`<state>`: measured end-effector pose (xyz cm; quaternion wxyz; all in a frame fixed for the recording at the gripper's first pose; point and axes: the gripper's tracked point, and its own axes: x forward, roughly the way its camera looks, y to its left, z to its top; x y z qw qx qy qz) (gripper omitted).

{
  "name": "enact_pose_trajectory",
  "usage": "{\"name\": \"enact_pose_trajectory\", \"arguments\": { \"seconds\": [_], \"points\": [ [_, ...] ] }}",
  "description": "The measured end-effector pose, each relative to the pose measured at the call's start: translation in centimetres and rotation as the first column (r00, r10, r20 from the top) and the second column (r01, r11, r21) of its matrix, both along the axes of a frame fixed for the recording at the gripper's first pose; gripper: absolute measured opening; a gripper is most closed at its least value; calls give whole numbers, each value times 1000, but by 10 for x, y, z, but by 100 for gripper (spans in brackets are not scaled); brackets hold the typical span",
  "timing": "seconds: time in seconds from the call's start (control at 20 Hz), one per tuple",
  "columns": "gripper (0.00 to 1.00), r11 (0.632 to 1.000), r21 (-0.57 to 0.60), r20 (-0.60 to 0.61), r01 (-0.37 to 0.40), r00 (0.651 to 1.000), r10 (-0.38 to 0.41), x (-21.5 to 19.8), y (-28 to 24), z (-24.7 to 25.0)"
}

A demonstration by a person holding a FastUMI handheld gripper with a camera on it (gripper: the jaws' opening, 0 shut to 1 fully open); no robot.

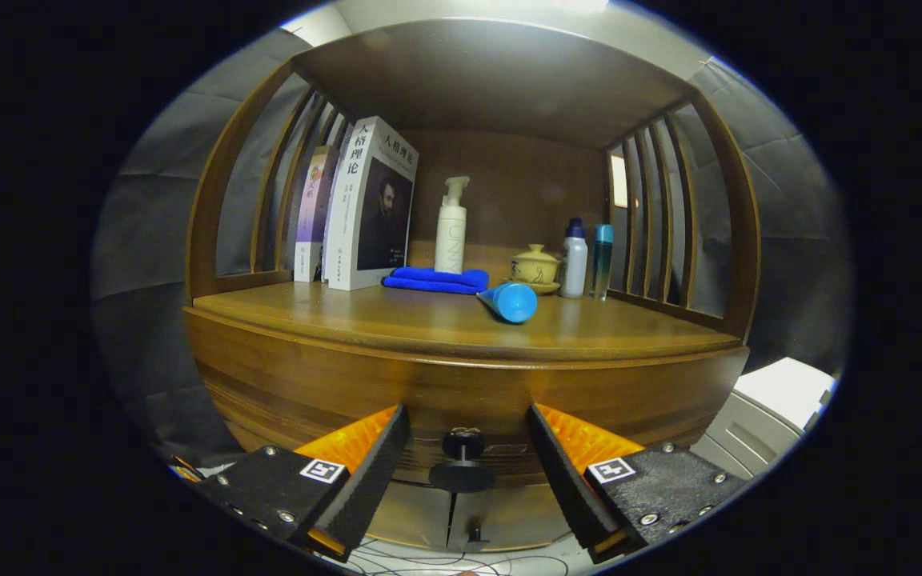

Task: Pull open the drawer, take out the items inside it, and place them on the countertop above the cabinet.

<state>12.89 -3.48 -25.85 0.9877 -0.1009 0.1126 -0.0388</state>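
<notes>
The drawer (461, 400) of the wooden cabinet (269, 376) looks shut, its front flush with the cabinet face just under the countertop (429, 320), so by my reading the task is at its very start: nothing is pulled open yet, and whatever lies inside is hidden and has yet to be lifted out. The dark round knob (462, 460) sits at the middle of the drawer front, and it is the thing to take hold of first.

The gripper (461, 472) is held level and square to the cabinet, low against the drawer front. Its two fingers stand wide apart, one to the left of the knob and one to the right, with clear gaps on both sides; neither touches it. The knob lies between the fingers, about level with their tips. A smaller knob (475, 532) shows below, on the door panels under the drawer.

On the countertop, things already stand under the shelf: two upright books (369, 204) at the far left, a folded blue cloth (437, 280) to their right, a white pump bottle (451, 228) behind the cloth, a blue tube (509, 302) lying on its side nearer the front edge, a lidded cream cup on a saucer (535, 266), and two small bottles (585, 256) at the far right. The near part of the countertop is bare wood, which seems the natural spot for the drawer's contents.
</notes>
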Motion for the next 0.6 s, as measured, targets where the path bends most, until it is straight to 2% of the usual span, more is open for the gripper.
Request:
{"name": "enact_pose_trajectory", "arguments": {
  "seconds": [0.25, 0.4, 0.6],
  "points": [
    [95, 999, -16, -30, -50, 998, 49, -14, 5, 11],
    [95, 996, -21, 14, -84, 996, 84, -26, 10, 54],
    [95, 995, -34, 100, -90, 991, 93, -45, 6, 132]
  ]
}}
